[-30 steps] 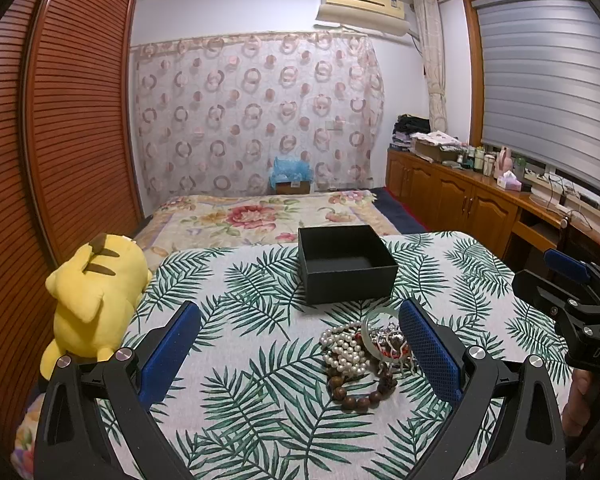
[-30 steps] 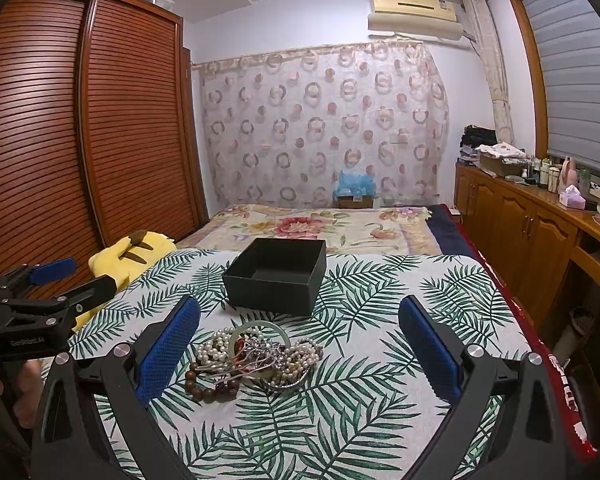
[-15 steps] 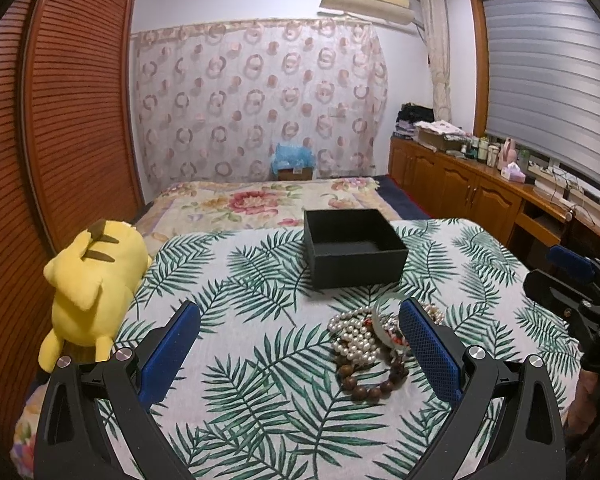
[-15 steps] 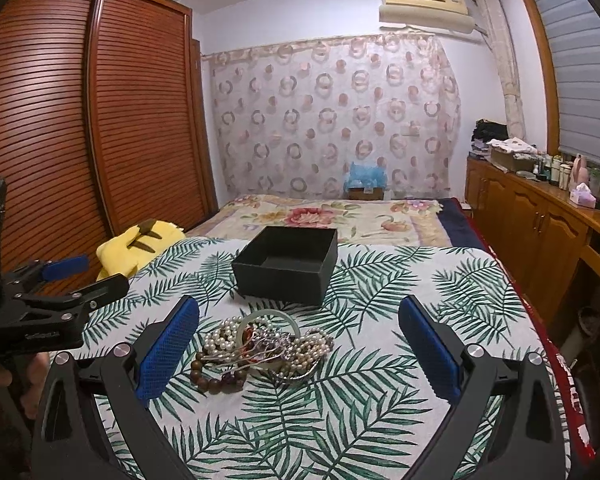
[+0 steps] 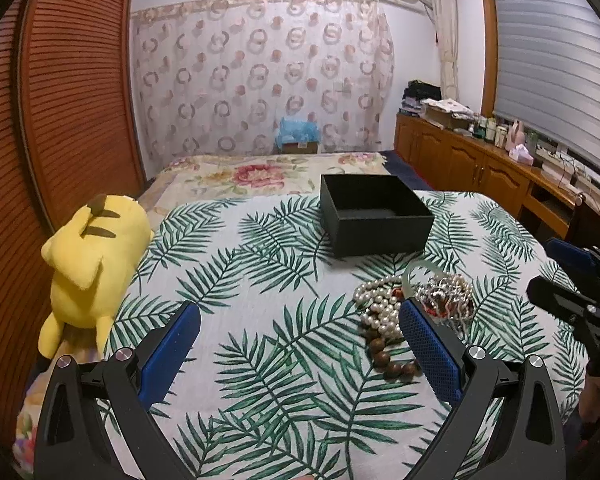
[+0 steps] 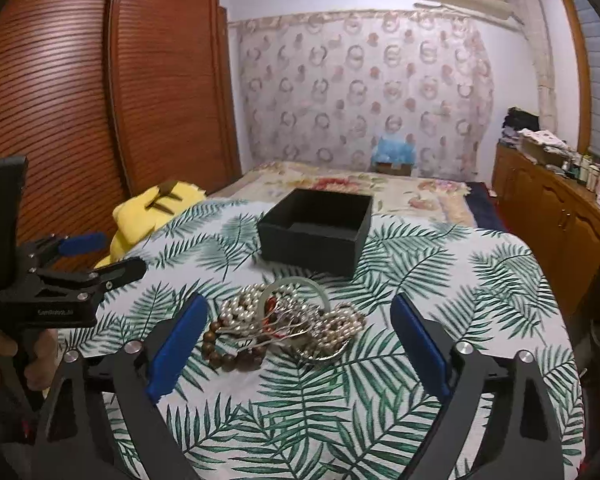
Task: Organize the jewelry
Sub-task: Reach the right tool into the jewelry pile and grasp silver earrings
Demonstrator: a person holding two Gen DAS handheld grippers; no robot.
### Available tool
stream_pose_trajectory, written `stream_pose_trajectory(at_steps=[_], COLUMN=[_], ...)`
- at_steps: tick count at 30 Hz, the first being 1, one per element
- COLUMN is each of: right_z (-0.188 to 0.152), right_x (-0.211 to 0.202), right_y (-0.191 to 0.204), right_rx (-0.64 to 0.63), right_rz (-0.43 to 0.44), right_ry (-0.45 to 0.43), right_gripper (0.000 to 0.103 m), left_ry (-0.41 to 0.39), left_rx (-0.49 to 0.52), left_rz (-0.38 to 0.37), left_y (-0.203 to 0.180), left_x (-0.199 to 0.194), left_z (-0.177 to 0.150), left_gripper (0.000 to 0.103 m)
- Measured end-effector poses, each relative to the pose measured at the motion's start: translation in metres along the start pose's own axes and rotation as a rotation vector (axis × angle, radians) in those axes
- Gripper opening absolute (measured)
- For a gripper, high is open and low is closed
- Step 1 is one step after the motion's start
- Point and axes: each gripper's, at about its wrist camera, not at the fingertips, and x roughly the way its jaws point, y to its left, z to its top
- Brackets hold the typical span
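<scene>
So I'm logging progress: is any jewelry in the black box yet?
No, the black box shows a bare floor, and the jewelry lies heaped on the cloth before it.

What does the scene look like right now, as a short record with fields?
surface: table with palm-leaf cloth
container: black open box, nothing visible inside
jewelry: tangled jewelry pile in front of the box, with pearl strands, brown wooden beads, pale green bangle
left gripper: open, holding nothing
right gripper: closing, fingers not touching the pile
beside table: yellow plush toy
</scene>
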Motion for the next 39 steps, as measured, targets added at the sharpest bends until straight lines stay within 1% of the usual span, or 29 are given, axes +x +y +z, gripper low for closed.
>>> stream_pose_trajectory(at_steps=[9,16,19,22,24,27,29,30,34,35,36,38,39], right_z=[-0.010,-0.015,-0.017,-0.020,-0.022,-0.023,-0.022,-0.022,-0.017,-0.014,-0.011,-0.006,-0.003], right_x=[0.032,0.062,0.069,0.074,0.077,0.084,0.086,0.087,0.087,0.087,0.086,0.084,0.083], right_y=[0.018,0.030,0.035,0.040,0.041,0.039,0.036,0.034,0.028,0.027,0.025,0.024,0.023], right_rx=[-0.080,-0.146,-0.182,-0.231,-0.265,-0.306,-0.320,-0.329,-0.334,-0.333,-0.332,-0.330,-0.331], right_rz=[0.058,0.100,0.103,0.092,0.064,0.016,-0.004,-0.013,-0.038,-0.036,-0.030,-0.013,-0.007], right_ry=[0.106,0.192,0.215,0.231,0.238,0.246,0.249,0.250,0.228,0.218,0.209,0.189,0.181], right_gripper=[0.083,0.071,0.070,0.070,0.070,0.065,0.058,0.057,0.042,0.037,0.035,0.023,0.020], left_ry=[0.034,0.060,0.072,0.080,0.083,0.086,0.085,0.084,0.084,0.084,0.084,0.086,0.088], left_rx=[-0.018,-0.020,-0.017,-0.019,-0.023,-0.023,-0.021,-0.020,-0.020,-0.020,-0.020,-0.018,-0.016], left_rz=[-0.004,-0.004,-0.002,-0.002,-0.004,-0.007,-0.007,-0.007,-0.007,-0.008,-0.008,-0.012,-0.014], left_y=[0.010,0.014,0.014,0.015,0.016,0.015,0.014,0.014,0.013,0.013,0.013,0.012,0.012], left_x=[0.010,0.018,0.021,0.024,0.025,0.026,0.025,0.025,0.024,0.024,0.024,0.024,0.024], left_z=[-0.007,-0.014,-0.018,-0.021,-0.023,-0.024,-0.024,-0.024,-0.024,-0.024,-0.024,-0.023,-0.024], left_gripper=[0.096,0.096,0.096,0.096,0.096,0.096,0.096,0.096,0.096,0.096,0.096,0.096,0.096])
